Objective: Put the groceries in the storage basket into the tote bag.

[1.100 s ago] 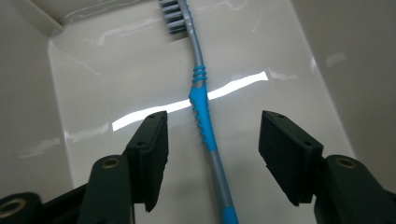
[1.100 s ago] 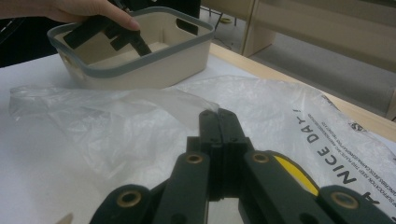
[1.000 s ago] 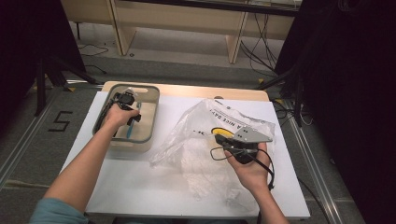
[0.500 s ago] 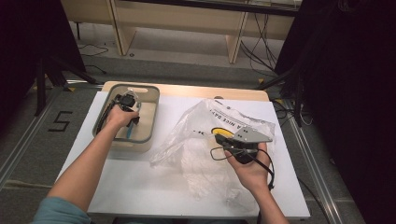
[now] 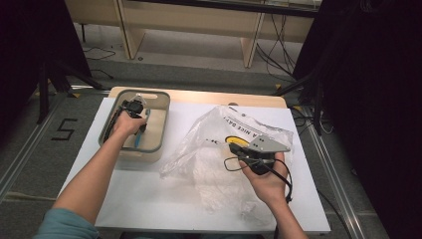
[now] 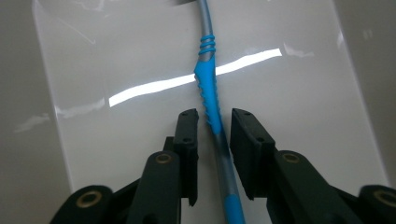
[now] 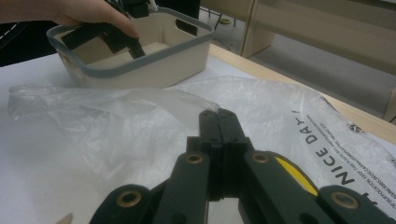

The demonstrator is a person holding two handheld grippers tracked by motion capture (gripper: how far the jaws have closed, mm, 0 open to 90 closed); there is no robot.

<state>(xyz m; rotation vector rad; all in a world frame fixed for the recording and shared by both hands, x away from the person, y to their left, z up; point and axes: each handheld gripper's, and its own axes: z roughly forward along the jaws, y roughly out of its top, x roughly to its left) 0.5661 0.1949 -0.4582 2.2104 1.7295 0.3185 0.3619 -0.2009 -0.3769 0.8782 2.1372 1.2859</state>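
The left tool reaches down into the beige bin at the counter's left side. Its jaws have just been closing around the blue-and-grey toothbrush lying on the bin floor; a narrow gap remains on each side of the handle. The right tool, jaws pressed together, pinches the clear plastic bag spread across the counter's middle.

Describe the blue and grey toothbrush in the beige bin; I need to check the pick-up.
The blue and grey toothbrush is slim, with a grey plastic-looking handle and a ribbed blue rubbery grip. It lies flat on the floor of the beige bin, between the left gripper jaws, which have just been closing around it, small gaps still showing each side.
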